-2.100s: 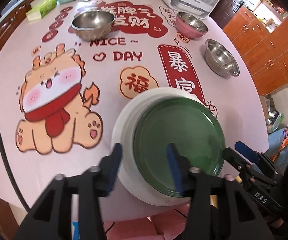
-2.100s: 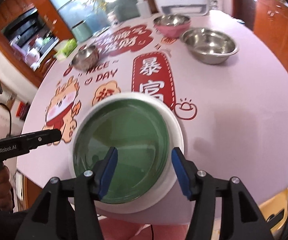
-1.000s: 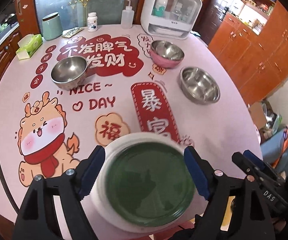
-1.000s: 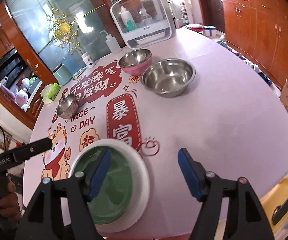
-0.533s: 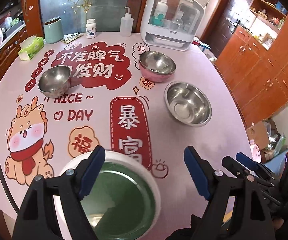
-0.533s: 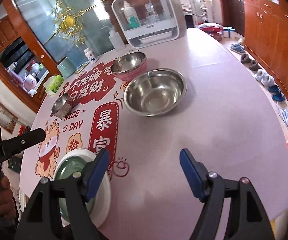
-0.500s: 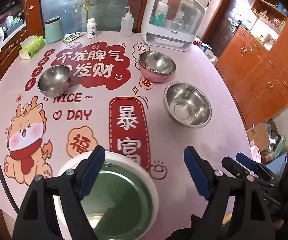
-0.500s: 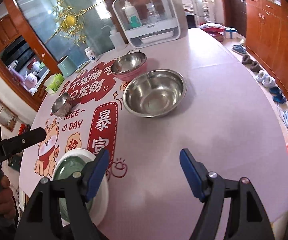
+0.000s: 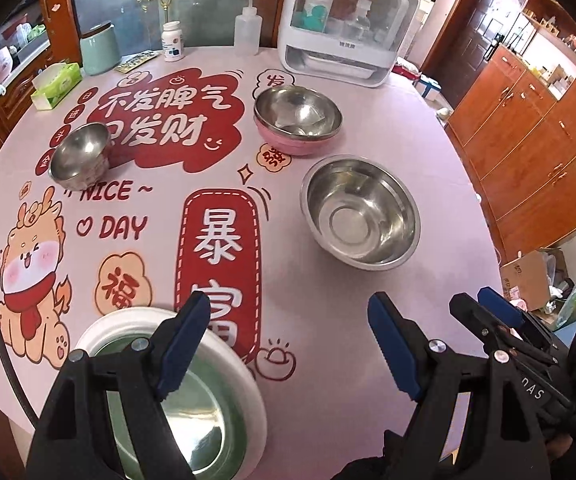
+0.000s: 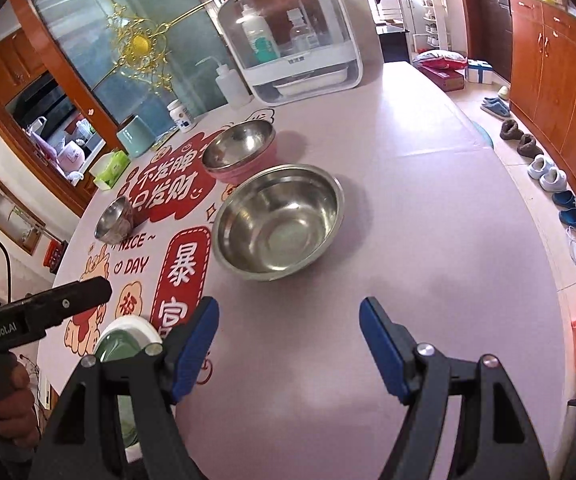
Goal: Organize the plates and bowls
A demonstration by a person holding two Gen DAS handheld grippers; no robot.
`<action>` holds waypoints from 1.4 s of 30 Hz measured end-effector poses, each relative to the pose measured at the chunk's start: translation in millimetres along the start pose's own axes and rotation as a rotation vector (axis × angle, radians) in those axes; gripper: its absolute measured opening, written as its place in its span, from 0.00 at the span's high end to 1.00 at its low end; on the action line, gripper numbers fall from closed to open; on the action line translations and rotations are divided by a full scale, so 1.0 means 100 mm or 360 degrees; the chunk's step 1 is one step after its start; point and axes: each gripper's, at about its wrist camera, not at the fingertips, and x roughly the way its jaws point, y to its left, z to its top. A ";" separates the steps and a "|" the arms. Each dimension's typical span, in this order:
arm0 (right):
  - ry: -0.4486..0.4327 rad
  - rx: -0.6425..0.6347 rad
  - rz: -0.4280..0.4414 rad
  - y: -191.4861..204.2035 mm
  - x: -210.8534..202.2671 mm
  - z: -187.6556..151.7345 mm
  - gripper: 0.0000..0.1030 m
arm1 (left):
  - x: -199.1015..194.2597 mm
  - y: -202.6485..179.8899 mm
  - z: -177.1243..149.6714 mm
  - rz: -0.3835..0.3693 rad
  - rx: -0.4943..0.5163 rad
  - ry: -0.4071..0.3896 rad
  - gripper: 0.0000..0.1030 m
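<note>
Both the left gripper [image 9: 288, 344] and the right gripper [image 10: 288, 344] hung over the table [image 9: 328, 320] with jaws spread and nothing between them. The green plate [image 9: 203, 412] sat in the white plate [image 9: 247, 392] at the near edge (partly hidden); the large steel bowl [image 10: 277, 222] stood beside the pink bowl [image 10: 243, 152].

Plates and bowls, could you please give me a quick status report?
Left tongs and right tongs open, empty. Green plate sits on white plate; three bowls apart, large steel bowl nearest. Nothing blocking.
</note>
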 end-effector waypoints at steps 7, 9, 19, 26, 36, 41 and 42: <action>0.0033 0.0026 0.0026 -0.16 0.19 0.27 0.29 | 0.34 -0.15 0.21 0.0019 0.0000 0.0085 0.22; 0.0035 0.0023 0.0026 -0.20 0.25 0.35 0.29 | 0.42 -0.17 0.27 0.0030 -0.0009 0.0096 0.22; 0.0073 0.0004 0.0059 -0.39 0.65 0.76 0.29 | 0.83 -0.24 0.57 0.0086 -0.0081 0.0118 0.22; 0.0168 0.0017 0.0129 -0.43 0.88 0.78 0.29 | 1.07 -0.22 0.67 0.0137 -0.0125 0.0127 0.22; 0.0255 0.0077 0.0226 -0.53 1.11 0.76 0.47 | 1.40 -0.19 0.63 0.0115 -0.0173 0.0195 0.34; 0.0286 0.0086 0.0230 -0.55 1.20 0.73 0.61 | 1.55 -0.17 0.62 0.0078 -0.0191 0.0243 0.54; 0.0293 0.0086 0.0231 -0.56 1.21 0.73 0.65 | 1.56 -0.17 0.62 0.0076 -0.0189 0.0248 0.57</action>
